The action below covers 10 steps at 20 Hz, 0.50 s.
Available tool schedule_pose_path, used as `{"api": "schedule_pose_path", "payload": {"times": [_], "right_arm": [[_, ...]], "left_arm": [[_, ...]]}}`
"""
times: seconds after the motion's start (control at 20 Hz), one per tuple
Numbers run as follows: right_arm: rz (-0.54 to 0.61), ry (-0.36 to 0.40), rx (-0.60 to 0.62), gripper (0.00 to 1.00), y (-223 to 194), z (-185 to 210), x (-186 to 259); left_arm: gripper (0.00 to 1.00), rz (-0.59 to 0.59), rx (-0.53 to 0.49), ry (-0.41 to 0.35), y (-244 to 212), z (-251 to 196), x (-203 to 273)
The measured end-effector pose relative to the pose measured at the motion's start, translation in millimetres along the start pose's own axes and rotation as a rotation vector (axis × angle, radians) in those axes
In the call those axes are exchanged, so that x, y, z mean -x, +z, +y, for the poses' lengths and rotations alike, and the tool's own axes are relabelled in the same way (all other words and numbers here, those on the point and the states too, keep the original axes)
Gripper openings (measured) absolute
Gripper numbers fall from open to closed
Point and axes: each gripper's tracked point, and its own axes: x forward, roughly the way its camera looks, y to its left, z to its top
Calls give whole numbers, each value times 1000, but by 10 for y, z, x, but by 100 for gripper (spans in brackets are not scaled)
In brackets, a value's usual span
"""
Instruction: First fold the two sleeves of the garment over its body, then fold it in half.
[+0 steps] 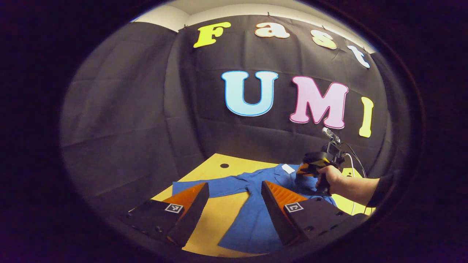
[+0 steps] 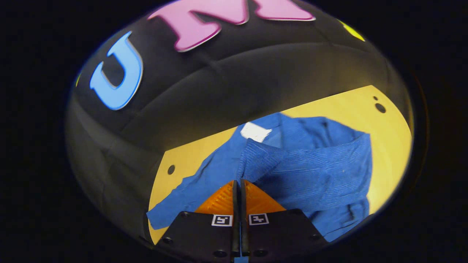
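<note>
A blue long-sleeved garment lies on the yellow table, its white neck label at the far end. One sleeve lies stretched out flat to the left. My left gripper hovers open above that sleeve and the body, holding nothing. In the right gripper view, the other sleeve is pulled across the body, and my right gripper is shut on its ribbed cuff end. In the left gripper view, a hand holds the right gripper low over the garment near the collar.
The booth's black cloth wall stands close behind the table. Small round holes mark the table's corners. Bare tabletop shows left of the garment's body and beyond the right shoulder. A cable trails from the right gripper.
</note>
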Motion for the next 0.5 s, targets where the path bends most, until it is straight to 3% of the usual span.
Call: {"api": "schedule_pose_path", "payload": {"times": [0.1,0.3,0.35,0.5], "right_arm": [[48,15,6,2,-289,358,-334],[93,-47,-16,0,-605,407,-635],[101,-56,-25,36,-695,415,-688],[63,-102,65,80,-694,296,-632]], "left_arm": [[83,27,22,43,-131,292,-5],[83,49,21,79,-336,677,-114],[83,56,26,72,-362,731,-182],[83,80,72,68,-425,908,-514]]}}
